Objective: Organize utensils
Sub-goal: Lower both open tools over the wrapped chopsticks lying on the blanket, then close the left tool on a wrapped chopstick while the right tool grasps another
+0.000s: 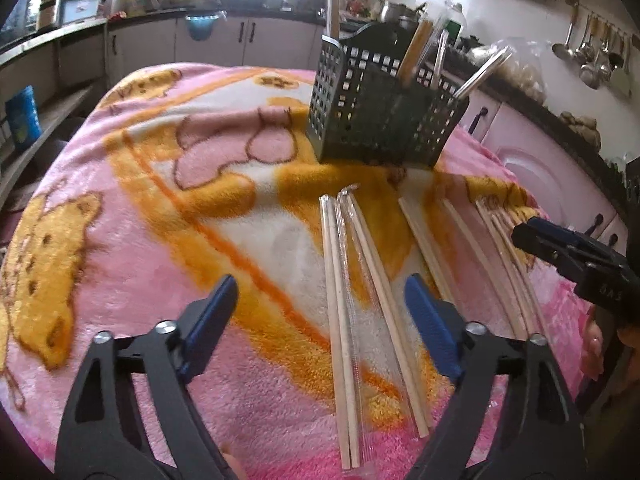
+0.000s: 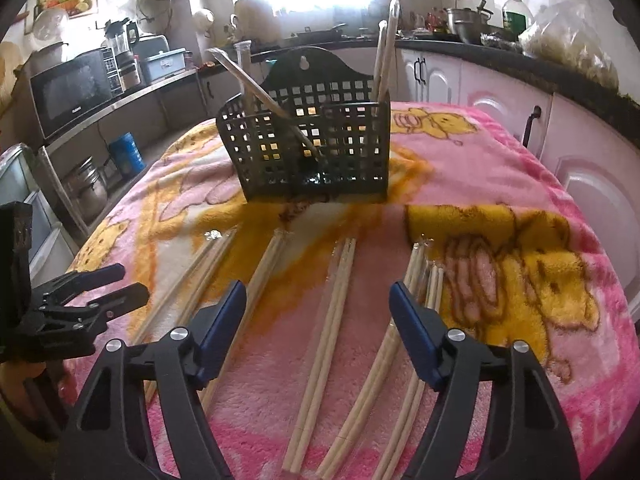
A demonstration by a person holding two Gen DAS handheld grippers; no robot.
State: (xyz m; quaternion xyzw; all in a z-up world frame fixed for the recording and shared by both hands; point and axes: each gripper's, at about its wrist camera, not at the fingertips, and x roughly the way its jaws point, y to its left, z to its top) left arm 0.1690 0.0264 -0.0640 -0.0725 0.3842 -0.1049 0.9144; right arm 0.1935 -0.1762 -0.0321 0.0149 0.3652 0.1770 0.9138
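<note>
Right wrist: chopstick pair (image 2: 320,352) lies between open right tongs (image 2: 318,292).

Left gripper (image 1: 318,310) open wide, blue pads (image 1: 210,320) well apart, empty, held low, pointing forward. Right gripper (image 2: 318,306) likewise open, empty, level beside it. Fingertip of holding hand (image 1: 592,344) visible behind right gripper.

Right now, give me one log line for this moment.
left gripper: open, empty | right gripper: open, empty | chopsticks: on blanket | basket: upright, some chopsticks inside
</note>
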